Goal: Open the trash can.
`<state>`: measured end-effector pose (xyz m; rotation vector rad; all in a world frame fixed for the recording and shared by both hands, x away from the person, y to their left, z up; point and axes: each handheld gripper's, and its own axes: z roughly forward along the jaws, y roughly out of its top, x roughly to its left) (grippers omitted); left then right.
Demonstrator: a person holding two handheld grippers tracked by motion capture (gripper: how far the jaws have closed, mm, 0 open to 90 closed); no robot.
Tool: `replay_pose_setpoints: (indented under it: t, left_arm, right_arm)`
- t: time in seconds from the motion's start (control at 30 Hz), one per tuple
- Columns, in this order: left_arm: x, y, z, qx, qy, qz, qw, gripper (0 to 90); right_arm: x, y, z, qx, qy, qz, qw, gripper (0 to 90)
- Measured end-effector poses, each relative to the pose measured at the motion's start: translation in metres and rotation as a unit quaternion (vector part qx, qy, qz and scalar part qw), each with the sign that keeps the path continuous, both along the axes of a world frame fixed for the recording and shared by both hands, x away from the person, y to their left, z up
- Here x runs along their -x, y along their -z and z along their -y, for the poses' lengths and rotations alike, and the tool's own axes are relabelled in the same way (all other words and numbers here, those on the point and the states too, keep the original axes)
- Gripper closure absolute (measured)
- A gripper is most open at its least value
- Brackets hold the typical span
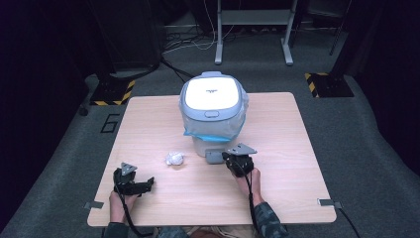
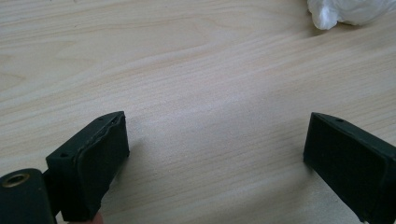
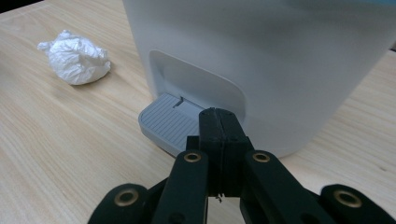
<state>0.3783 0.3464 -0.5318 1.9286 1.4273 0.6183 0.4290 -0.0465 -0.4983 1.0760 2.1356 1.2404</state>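
Bin (image 1: 214,106) stands upright mid-frame, pedal (image 3: 169,122) pointing toward frame bottom. Right gripper (image 3: 219,122) fingers closed, empty, over pedal; left gripper (image 2: 215,154) fingers open. Wooden tabletop (image 1: 163,124), grey carpet (image 1: 366,148).

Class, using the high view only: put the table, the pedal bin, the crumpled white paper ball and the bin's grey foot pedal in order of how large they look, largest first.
1. Table
2. Pedal bin
3. Crumpled white paper ball and grey foot pedal: these two look about alike, and the right gripper partly covers the pedal, so I won't rank them.

"6" on the floor (image 1: 110,123)
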Motion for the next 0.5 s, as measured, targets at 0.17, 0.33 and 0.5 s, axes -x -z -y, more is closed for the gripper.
replay_pose_setpoints:
  t: [0.17,0.33,0.5]
  left_arm:
    - [0.0,0.0,0.0,0.0,0.0,0.0,1.0,6.3]
    - [0.0,0.0,0.0,0.0,0.0,0.0,1.0,6.3]
    - [0.0,0.0,0.0,0.0,0.0,0.0,1.0,6.3]
  right_arm:
    - [-0.003,0.008,-0.006,0.008,-0.005,0.005,0.9999,90.0]
    - [-0.004,0.012,-0.008,0.0,-0.007,0.016,0.9998,90.0]
    - [-0.007,0.017,-0.013,0.003,-0.011,0.013,0.9998,90.0]
